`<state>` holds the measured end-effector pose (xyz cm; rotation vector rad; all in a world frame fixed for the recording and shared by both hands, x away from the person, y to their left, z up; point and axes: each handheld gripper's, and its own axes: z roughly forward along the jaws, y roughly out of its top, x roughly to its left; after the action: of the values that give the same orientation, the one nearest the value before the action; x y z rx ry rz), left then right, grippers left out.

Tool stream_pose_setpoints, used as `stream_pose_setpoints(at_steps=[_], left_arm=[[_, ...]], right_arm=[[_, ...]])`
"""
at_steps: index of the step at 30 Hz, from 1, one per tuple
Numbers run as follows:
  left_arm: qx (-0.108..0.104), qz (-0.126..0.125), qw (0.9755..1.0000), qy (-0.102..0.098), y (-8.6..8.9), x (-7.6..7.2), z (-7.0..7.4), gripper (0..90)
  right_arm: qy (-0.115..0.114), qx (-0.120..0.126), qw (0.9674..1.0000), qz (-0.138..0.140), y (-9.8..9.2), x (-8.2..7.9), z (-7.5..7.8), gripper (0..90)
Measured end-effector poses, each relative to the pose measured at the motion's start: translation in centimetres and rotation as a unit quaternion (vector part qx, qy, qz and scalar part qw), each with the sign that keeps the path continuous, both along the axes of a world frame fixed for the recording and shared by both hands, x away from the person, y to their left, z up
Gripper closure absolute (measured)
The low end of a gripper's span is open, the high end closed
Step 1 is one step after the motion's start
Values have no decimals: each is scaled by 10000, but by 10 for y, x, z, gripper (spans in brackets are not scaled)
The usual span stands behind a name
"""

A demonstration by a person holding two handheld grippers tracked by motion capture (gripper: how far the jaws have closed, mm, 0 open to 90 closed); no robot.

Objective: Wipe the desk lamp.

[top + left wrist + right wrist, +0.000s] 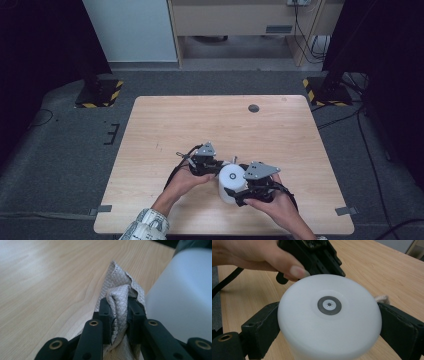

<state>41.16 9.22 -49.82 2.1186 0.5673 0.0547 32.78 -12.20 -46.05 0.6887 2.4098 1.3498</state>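
The white container's (329, 320) base runs off the bottom edge; the cloth's (120, 297) lower end hides behind the left tool (117, 317).

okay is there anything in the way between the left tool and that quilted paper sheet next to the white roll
No, nothing visible is between them. The left tool is already shut on the quilted paper sheet, which is pinched directly between its jaws. The white roll stands just beside it, held between the jaws of the right tool.
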Motion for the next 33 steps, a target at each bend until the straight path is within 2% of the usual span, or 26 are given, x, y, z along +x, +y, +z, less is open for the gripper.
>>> stream_pose_setpoints(at_steps=[3, 7, 11, 15, 19, 23, 27, 31, 33], left_arm=[[74, -17, 10000, 31, -1, 1, -5, 766], [115, 18, 9999, -27, -4, 1, -6, 765], [-64, 108, 9999, -79, -5, 2, -4, 765], [-145, 139, 9998, -49, -3, 1, -1, 765], [-119, 133, 9998, -81, 3, -2, 5, 765], [-250, 199, 9994, -118, 13, -7, 13, 764], [-169, 232, 9995, -158, 17, -13, 18, 764], [87, 282, 9995, -83, 19, -19, 11, 764], [132, 305, 9994, -27, 20, -22, 7, 764]], right_arm=[[1, 3, 10000, -1, 0, 0, 0, 92], [1, 4, 10000, -18, 0, 0, 0, 92], [-10, -6, 10000, -80, -2, 2, 0, 92], [-12, -4, 9999, -111, -3, 2, 0, 91], [-13, -11, 9999, -113, -2, 2, 0, 91], [-14, -11, 9999, -122, -2, 3, 0, 91], [-21, -11, 9999, -124, -2, 3, 0, 92], [-30, -31, 9999, -127, -2, 3, 0, 91], [-29, -36, 9999, -131, -2, 3, 0, 91]])
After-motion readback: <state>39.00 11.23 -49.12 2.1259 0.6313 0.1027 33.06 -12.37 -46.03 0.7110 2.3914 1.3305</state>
